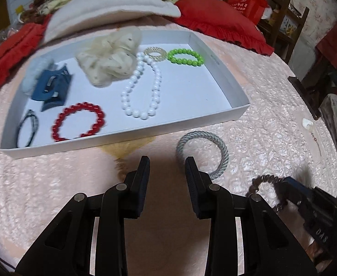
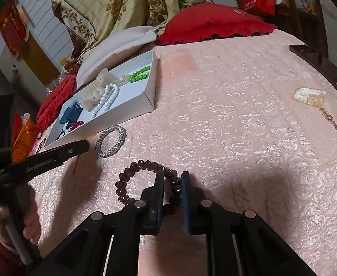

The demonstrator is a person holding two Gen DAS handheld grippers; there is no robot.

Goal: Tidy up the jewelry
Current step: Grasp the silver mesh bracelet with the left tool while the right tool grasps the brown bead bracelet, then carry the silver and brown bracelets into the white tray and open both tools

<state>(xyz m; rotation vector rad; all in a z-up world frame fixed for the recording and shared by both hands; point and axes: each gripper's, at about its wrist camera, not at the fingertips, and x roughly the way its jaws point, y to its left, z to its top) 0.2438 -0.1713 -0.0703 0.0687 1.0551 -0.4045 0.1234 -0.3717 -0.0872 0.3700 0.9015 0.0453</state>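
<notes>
Fingers of our right gripper (image 2: pixel 171 181) stand a narrow way apart around one side of the brown bead bracelet (image 2: pixel 131 179), which lies on the pink bedspread (image 2: pixel 237 119). The beads sit between the two pads; we cannot tell whether the pads are pressing them yet. The rest of the bracelet loops out to the left of the fingers.

Our left gripper (image 1: pixel 167 164) hangs over the bedspread with its fingers parted and nothing between them. Its right fingertip comes just in front of the silver mesh bangle (image 1: pixel 202 153), and we cannot tell whether it touches it.

The white tray (image 1: pixel 225 87) is our landmark. The silver bangle lies on the bedspread just outside the tray's near wall, towards its right corner. The brown bracelet lies further from the tray, beyond the bangle, near the right gripper.

Inside the tray, a red bead bracelet (image 1: pixel 78 122) lies by the near wall with a dark thin ring (image 1: pixel 27 127) in the near left corner. A blue hair clip (image 1: pixel 52 87) sits behind them. A white bead necklace (image 1: pixel 143 87) runs through the middle, a cream scrunchie (image 1: pixel 109 55) lies at the back, and a clear ring (image 1: pixel 155 52) and a green bead bracelet (image 1: pixel 186 57) rest in the far right corner.

Behind the tray lie a white pillow (image 1: pixel 108 9) and a red cushion (image 1: pixel 221 20).
</notes>
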